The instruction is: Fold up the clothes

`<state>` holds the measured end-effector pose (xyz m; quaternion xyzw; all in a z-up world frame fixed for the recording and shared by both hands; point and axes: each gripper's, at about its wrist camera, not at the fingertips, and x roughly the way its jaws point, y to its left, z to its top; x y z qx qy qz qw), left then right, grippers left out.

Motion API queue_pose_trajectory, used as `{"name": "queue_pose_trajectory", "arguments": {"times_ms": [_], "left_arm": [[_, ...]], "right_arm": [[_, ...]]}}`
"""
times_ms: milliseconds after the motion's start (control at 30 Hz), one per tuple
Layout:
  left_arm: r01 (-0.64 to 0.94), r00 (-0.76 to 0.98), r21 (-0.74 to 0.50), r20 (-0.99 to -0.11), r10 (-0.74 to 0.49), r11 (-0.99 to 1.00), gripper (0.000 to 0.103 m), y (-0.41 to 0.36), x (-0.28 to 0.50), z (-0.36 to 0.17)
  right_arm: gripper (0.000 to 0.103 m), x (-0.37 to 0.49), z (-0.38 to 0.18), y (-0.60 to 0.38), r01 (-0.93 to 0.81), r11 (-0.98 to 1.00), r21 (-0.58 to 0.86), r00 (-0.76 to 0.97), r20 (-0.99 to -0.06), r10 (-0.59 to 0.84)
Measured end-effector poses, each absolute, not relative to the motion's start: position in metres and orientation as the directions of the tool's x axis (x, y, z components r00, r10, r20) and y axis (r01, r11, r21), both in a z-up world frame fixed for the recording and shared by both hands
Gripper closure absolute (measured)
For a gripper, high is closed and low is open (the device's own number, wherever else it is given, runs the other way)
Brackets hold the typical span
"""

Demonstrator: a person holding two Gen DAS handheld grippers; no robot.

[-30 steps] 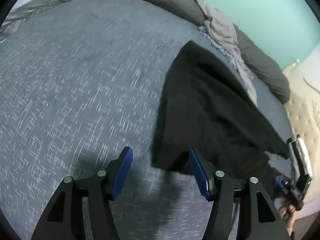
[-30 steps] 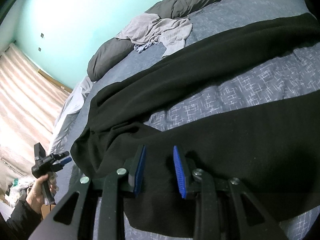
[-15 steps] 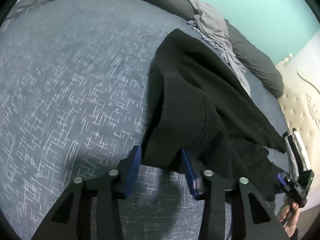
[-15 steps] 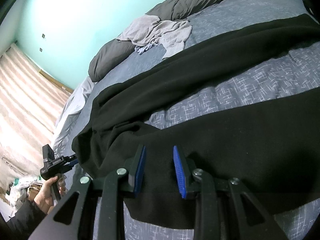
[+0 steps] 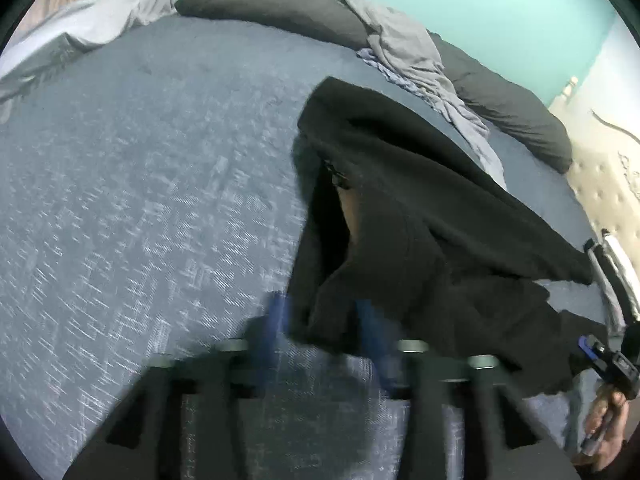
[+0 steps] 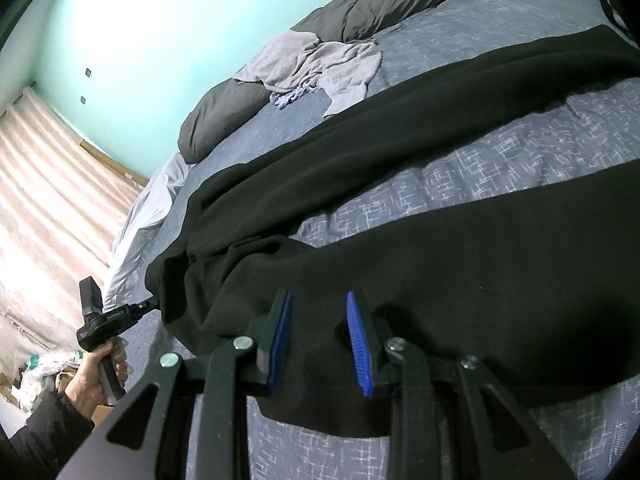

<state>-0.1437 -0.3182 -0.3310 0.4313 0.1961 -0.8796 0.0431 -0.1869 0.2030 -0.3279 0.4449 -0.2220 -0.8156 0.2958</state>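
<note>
Jaws of the left gripper [image 5: 320,336] have just been opening; a bunched corner of the black garment [image 5: 420,220] sits between the blurred blue pads, and whether they press it cannot be told. Jaws of the right gripper [image 6: 320,338] stand part open astride the garment's near band [image 6: 460,300], the cloth lying under and between the pads with a gap on each side, so no grip is made there.

The garment, apparently trousers, lies on the bed [image 5: 140,200]. Its two long black bands run side by side across the blue patterned cover, with a strip of cover showing between them in the right wrist view. The long axis runs crosswise to the line of the right jaws. The bands join at a rumpled end nearest the left gripper, seen in the right wrist view at the garment's edge [image 6: 154,302].

Judgement: the left hand is nearer the bunched end, the right hand nearer mid-length.

Beyond the garment lie a grey crumpled cloth [image 6: 316,66] and dark pillows [image 5: 280,4] against the teal wall.
</note>
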Motion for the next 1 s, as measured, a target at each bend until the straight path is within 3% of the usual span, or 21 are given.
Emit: {"name": "queue_pose_trajectory", "arguments": {"times_ms": [367,567,767,800,867,900,1000], "left_arm": [[0.264,-0.633,-0.314,-0.77,0.081,-0.912,0.051,-0.324,-0.155,-0.348],[0.223,-0.655,-0.393,-0.738,0.161,-0.892,0.051,-0.324,-0.145,-0.354],[0.178,-0.636,-0.391,-0.746,0.197,-0.903,0.051,-0.313,-0.14,-0.356],[0.176,-0.635,-0.388,-0.747,0.197,-0.904,0.054,-0.313,-0.14,-0.355],[0.172,-0.632,-0.383,-0.749,0.197,-0.907,0.072,-0.312,-0.139,-0.354],[0.163,-0.631,-0.381,-0.749,0.2,-0.91,0.085,-0.312,-0.14,-0.351],[0.157,-0.623,-0.358,-0.759,0.189,-0.921,0.097,-0.311,-0.141,-0.342]], "right_arm": [[0.075,-0.188,-0.327,0.204,0.286,-0.716,0.637,-0.423,-0.587,-0.69],[0.075,-0.188,-0.327,0.205,0.279,-0.72,0.635,-0.425,-0.591,-0.686],[0.075,-0.188,-0.328,0.2,0.284,-0.721,0.632,-0.418,-0.595,-0.686],[0.075,-0.188,-0.328,0.2,0.284,-0.721,0.632,-0.418,-0.595,-0.686],[0.075,-0.187,-0.329,0.199,0.283,-0.722,0.631,-0.418,-0.597,-0.685],[0.075,-0.187,-0.329,0.198,0.284,-0.723,0.63,-0.417,-0.597,-0.685],[0.075,-0.187,-0.329,0.196,0.289,-0.723,0.627,-0.415,-0.599,-0.685]]}}
